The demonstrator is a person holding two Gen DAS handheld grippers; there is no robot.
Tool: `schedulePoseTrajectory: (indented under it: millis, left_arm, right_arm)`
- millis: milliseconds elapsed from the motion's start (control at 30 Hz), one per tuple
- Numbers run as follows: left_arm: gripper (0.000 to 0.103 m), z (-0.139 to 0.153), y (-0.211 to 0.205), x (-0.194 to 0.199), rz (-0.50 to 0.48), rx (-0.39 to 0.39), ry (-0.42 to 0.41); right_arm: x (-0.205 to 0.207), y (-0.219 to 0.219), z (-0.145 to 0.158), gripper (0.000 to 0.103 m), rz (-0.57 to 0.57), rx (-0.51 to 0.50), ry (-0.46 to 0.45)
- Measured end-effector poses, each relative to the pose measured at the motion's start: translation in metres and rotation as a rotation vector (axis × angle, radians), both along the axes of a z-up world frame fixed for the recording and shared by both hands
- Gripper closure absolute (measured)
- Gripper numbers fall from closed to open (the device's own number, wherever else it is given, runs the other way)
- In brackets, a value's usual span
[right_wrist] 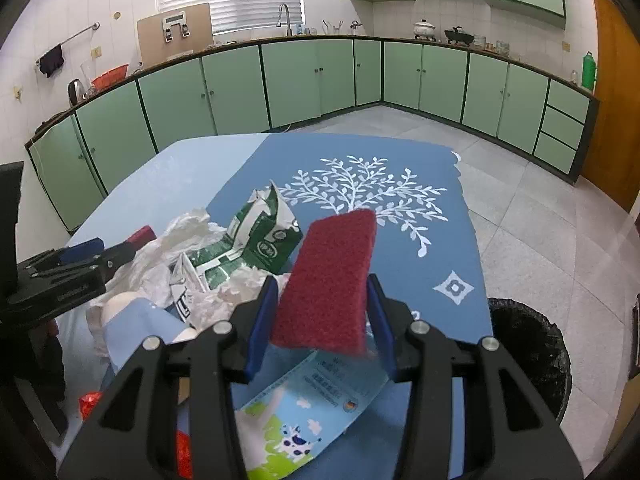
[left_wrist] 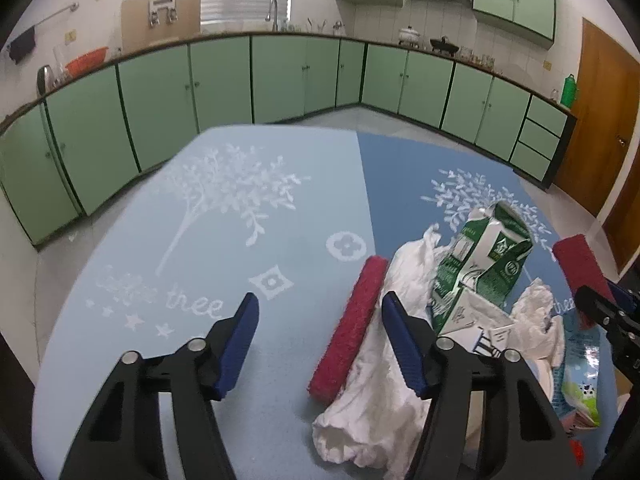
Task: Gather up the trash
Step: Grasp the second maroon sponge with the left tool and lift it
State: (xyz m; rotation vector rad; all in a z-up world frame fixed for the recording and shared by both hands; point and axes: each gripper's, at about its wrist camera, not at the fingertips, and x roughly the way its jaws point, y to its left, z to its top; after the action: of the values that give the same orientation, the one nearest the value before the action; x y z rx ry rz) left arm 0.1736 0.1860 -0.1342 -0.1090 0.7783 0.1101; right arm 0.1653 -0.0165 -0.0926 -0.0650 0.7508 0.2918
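Right wrist: bin [right_wrist: 532, 354] cut off by tool [right_wrist: 322, 320]

A blue cloth [right_wrist: 400, 160] printed with white trees covers the tabletop. Beyond its far edge, green cabinets [right_wrist: 296, 80] line the walls under a counter bearing a faucet [right_wrist: 285, 16], a white pot [right_wrist: 424, 29], an orange basin [right_wrist: 110, 76] and a kettle [right_wrist: 75, 91]. A wooden door [right_wrist: 612, 92] stands right.

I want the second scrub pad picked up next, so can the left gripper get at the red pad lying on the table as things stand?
Probably yes. The left gripper is open and empty, and the red pad lies just ahead between its fingers, top face bare. Only the white plastic bag crowds its right edge.
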Motion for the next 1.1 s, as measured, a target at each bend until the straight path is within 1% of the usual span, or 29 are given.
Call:
schedulePoseTrajectory:
  millis: [100, 167, 200, 333, 467, 667, 833, 900, 933, 967, 1100]
  left_arm:
    - [0.056, -0.003, 0.004, 0.002, -0.007, -0.031, 0.009]
    - [0.073, -0.004, 0.006, 0.002, -0.013, -0.045, 0.010]
    - [0.073, -0.003, 0.007, 0.002, -0.017, -0.049, 0.010]
    - [0.081, 0.001, 0.007, -0.002, -0.030, -0.056, -0.010]
    - [0.086, 0.013, 0.007, -0.009, -0.030, -0.059, -0.034]
    - [0.086, 0.033, 0.007, -0.018, -0.025, -0.057, -0.076]
    - [0.085, 0.023, 0.008, -0.017, -0.018, -0.047, -0.038]
    - [0.076, 0.018, 0.009, -0.018, 0.000, -0.039, -0.019]
    - [0.062, 0.016, 0.009, -0.019, 0.007, -0.035, -0.017]
    - [0.054, 0.014, 0.010, -0.020, 0.020, -0.026, -0.016]
    - [0.054, 0.003, 0.019, -0.016, 0.045, -0.019, 0.018]
  right_arm:
    - [0.002, 0.000, -0.002, 0.060, -0.004, 0.001, 0.010]
    - [0.003, 0.000, -0.003, 0.060, -0.003, 0.000, 0.013]
    - [0.003, 0.000, -0.003, 0.060, -0.002, 0.001, 0.013]
    - [0.003, 0.001, 0.000, 0.060, 0.006, 0.004, 0.007]
    - [-0.001, 0.000, 0.005, 0.060, 0.008, 0.006, -0.005]
    - [-0.006, -0.001, 0.011, 0.060, 0.010, 0.013, -0.019]
    - [-0.010, -0.002, 0.012, 0.060, 0.011, 0.019, -0.018]
    - [-0.010, -0.002, 0.012, 0.060, 0.012, 0.016, -0.017]
    - [-0.011, -0.002, 0.012, 0.060, 0.012, 0.015, -0.016]
    - [-0.011, -0.002, 0.012, 0.060, 0.011, 0.015, -0.013]
    - [-0.011, -0.001, 0.008, 0.060, 0.011, 0.017, -0.001]
